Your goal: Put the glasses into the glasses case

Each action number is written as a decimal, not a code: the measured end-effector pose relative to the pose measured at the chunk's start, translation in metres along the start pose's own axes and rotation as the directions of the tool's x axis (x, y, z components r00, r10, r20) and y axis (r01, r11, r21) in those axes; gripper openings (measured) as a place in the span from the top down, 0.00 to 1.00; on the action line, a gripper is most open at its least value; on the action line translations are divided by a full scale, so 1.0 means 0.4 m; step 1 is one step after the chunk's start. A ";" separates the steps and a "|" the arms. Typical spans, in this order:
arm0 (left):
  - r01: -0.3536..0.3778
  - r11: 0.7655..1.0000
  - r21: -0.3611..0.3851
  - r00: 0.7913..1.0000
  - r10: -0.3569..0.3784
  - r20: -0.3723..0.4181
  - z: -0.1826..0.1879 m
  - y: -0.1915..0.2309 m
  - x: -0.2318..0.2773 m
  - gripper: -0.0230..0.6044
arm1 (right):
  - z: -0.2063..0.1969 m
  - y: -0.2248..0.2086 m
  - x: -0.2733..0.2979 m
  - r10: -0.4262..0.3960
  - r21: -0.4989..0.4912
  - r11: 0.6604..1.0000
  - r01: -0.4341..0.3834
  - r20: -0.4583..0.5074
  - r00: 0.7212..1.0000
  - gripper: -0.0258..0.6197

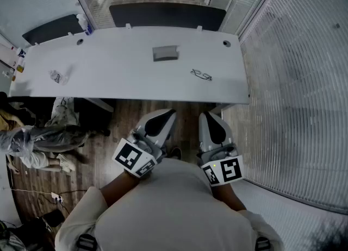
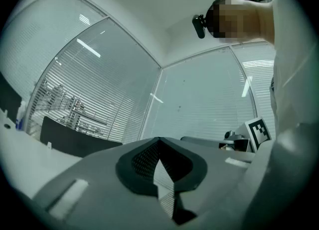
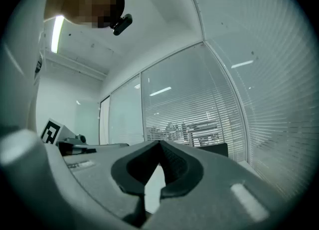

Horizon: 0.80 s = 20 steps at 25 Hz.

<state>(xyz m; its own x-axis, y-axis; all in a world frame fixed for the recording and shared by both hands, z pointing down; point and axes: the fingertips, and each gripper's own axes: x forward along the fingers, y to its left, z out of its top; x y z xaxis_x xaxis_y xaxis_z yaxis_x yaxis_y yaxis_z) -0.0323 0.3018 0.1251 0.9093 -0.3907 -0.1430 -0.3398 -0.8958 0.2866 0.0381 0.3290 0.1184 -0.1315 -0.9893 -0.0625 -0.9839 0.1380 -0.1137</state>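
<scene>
A grey glasses case (image 1: 165,53) lies at the middle of the white table (image 1: 119,76), lid down. Thin dark-framed glasses (image 1: 200,74) rest to its right, nearer the front edge. Both grippers hang close to my body, short of the table's front edge and over the wooden floor. The left gripper (image 1: 169,113) (image 2: 159,142) is shut with nothing in it; its tips meet and point level at the blinds. The right gripper (image 1: 205,115) (image 3: 159,144) is shut and empty too, side by side with the left. Neither gripper view shows the glasses or the case.
A crumpled clear wrapper (image 1: 57,76) lies at the table's left end, with a small bottle (image 1: 82,23) at the far left corner. Black chair backs (image 1: 167,13) stand behind the table. Window blinds (image 1: 304,92) run along the right. Bags and clutter (image 1: 43,138) sit on the floor at left.
</scene>
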 end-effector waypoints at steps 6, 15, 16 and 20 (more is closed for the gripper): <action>-0.011 1.000 -0.014 1.000 0.011 -0.019 -0.006 -0.005 -0.008 0.96 | -0.002 0.006 -0.005 0.001 0.037 0.999 -0.001 0.004 1.000 0.96; -0.011 1.000 -0.017 1.000 0.011 -0.028 -0.024 -0.027 0.017 0.96 | 0.007 -0.019 -0.026 -0.002 0.023 1.000 0.002 0.006 1.000 0.96; -0.013 1.000 -0.019 0.999 0.013 -0.029 -0.030 -0.032 0.028 0.96 | 0.007 -0.031 -0.030 -0.002 0.021 1.000 0.002 0.005 1.000 0.96; -0.027 0.999 -0.024 0.999 0.026 -0.036 -0.057 -0.048 0.068 0.96 | 0.004 -0.074 -0.047 0.002 0.021 1.000 -0.002 -0.004 1.000 0.96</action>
<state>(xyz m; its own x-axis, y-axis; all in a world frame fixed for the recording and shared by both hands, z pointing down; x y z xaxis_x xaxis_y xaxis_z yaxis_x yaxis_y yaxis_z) 0.0044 0.3133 0.1371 0.9083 -0.4057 -0.1016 -0.3580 -0.8798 0.3129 0.0700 0.3437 0.1214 -0.1341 -0.9892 -0.0585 -0.9808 0.1409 -0.1345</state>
